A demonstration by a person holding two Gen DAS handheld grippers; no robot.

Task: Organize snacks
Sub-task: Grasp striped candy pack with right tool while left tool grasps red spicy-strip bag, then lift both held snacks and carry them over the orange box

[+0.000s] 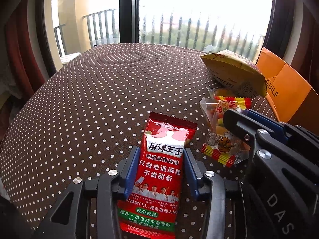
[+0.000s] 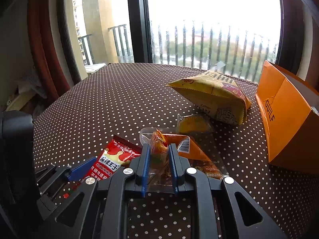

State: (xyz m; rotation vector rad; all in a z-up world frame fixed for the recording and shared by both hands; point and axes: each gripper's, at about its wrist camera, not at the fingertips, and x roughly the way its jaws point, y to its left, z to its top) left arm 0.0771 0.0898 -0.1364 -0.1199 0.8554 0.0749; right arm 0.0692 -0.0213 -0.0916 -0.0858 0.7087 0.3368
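Note:
A red spicy-strip packet (image 1: 161,171) lies flat on the dotted tablecloth (image 1: 89,99), and my left gripper (image 1: 161,150) is shut on it, its blue pads (image 1: 131,171) against both long edges. To its right, a clear candy bag with a red-and-yellow border (image 1: 221,139) is pinched by my right gripper (image 1: 241,117). In the right wrist view, my right gripper (image 2: 159,146) squeezes that crumpled bag (image 2: 199,153) between narrow jaws. The red packet (image 2: 115,159) shows at lower left beside one blue finger (image 2: 83,169) of the left gripper.
A puffed yellow chip bag (image 2: 215,97) lies farther back on the right, with a small clear-wrapped yellow sweet (image 2: 191,124) before it. An orange cardboard box (image 2: 287,123) stands at the right edge. Behind the round table is a window with a railing.

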